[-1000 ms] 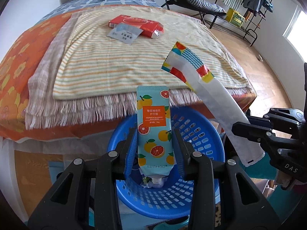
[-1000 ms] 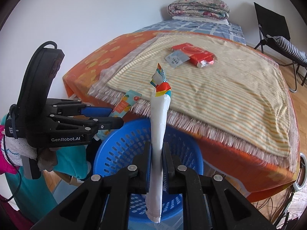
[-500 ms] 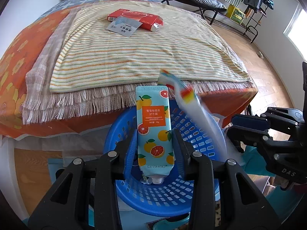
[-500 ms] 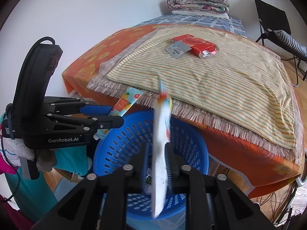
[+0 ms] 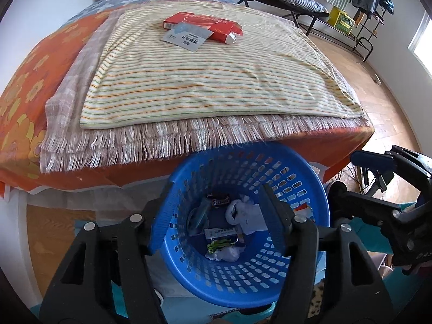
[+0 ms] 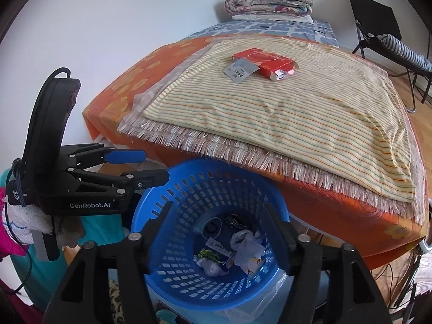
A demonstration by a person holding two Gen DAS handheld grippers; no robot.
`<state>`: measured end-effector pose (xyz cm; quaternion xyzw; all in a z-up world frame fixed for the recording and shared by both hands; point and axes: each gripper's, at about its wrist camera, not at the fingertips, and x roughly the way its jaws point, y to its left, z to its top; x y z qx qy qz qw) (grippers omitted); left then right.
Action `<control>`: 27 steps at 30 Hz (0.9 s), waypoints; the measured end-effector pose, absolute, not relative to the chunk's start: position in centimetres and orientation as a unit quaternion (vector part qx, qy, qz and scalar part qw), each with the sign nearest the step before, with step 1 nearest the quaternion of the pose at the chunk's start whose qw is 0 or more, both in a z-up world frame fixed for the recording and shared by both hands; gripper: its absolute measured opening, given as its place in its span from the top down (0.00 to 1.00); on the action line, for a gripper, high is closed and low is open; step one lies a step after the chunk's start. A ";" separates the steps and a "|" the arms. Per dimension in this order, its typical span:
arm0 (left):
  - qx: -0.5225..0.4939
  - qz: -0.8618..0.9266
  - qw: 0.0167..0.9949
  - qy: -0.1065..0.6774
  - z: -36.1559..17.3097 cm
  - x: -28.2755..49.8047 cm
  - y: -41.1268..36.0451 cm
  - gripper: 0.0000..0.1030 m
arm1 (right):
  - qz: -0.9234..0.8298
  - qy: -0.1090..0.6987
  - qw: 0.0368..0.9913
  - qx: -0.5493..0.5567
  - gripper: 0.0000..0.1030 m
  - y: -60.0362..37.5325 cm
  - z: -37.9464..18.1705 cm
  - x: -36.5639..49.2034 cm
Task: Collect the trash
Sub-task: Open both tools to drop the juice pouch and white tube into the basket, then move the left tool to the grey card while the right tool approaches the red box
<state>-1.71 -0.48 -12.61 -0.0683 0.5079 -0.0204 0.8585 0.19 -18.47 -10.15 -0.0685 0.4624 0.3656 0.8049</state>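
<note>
At far left, an orange flowered bedspread covers the bed. The left tongs hover spread wide, holding nothing, over a blue plastic basket at the foot of the bed. Wrappers and crumpled trash lie at the basket's bottom. On the striped blanket rests a red box with a grey packet overlapping it. The right tongs, also wide and empty, hover above the same basket.
</note>
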 end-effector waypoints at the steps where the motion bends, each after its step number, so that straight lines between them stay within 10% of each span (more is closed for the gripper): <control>1: -0.068 -0.020 0.858 0.509 -12.7 -1.7 -0.5 0.38 | 0.364 0.461 0.806 -0.069 0.28 -18.5 -10.1 0.2; 14: -0.064 -0.016 0.857 0.510 -12.7 -1.7 -0.4 0.38 | 0.336 0.450 0.822 -0.095 0.04 -17.9 -9.6 0.3; 27: -0.075 -0.005 0.857 0.511 -12.0 -0.1 0.8 0.38 | 0.306 0.450 0.834 -0.090 0.04 -18.2 -8.4 2.6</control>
